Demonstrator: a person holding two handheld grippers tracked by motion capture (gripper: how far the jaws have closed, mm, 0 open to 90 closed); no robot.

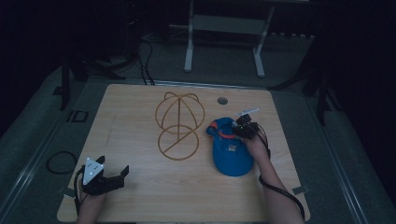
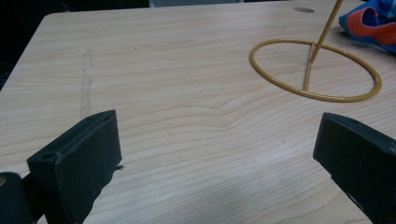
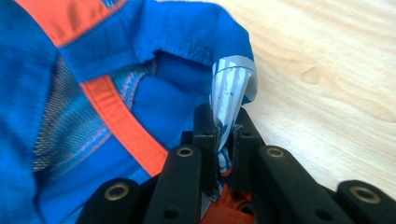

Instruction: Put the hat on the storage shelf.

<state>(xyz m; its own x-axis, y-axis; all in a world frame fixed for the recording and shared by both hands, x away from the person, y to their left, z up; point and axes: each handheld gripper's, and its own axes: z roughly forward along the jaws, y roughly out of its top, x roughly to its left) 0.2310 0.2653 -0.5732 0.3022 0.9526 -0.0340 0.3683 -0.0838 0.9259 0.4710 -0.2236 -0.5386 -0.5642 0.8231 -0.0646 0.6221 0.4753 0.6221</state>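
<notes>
Right gripper view: right gripper (image 3: 225, 128) jaws nearly closed, pinching a thin white striped label (image 3: 232, 91) at the inner rim of the blue cap (image 3: 116, 56). Grip sits on the label and maybe a sliver of fabric; can't tell how much cloth is actually between the pads.

Risks, as I judge them:
- Lift by the label alone and it slips out or tears, since it's thin and folded over.
- Cap is soft, so it will sag and swing from a single edge pinch; hard to steer onto the wire stand (image 1: 179, 125).
- Stand is light wire; a dragged cap could snag it and tip or shove it.
- Left gripper (image 1: 113, 178) is well away from the cap, so nothing braces the stand.

Cap: blue fabric, orange trim (image 3: 122, 126) along the inside band, mesh-like lining visible inside. From the high view the cap (image 1: 231, 151) lies flat on the table (image 1: 140, 196) just right of the stand, opening toward the stand, right gripper (image 1: 243, 127) at its far edge.

Left gripper (image 2: 215, 154) in the left gripper view: jaws wide open, holding nothing, resting low over bare table well left of and nearer than the stand, whose base ring (image 2: 315, 70) shows ahead of it.
</notes>
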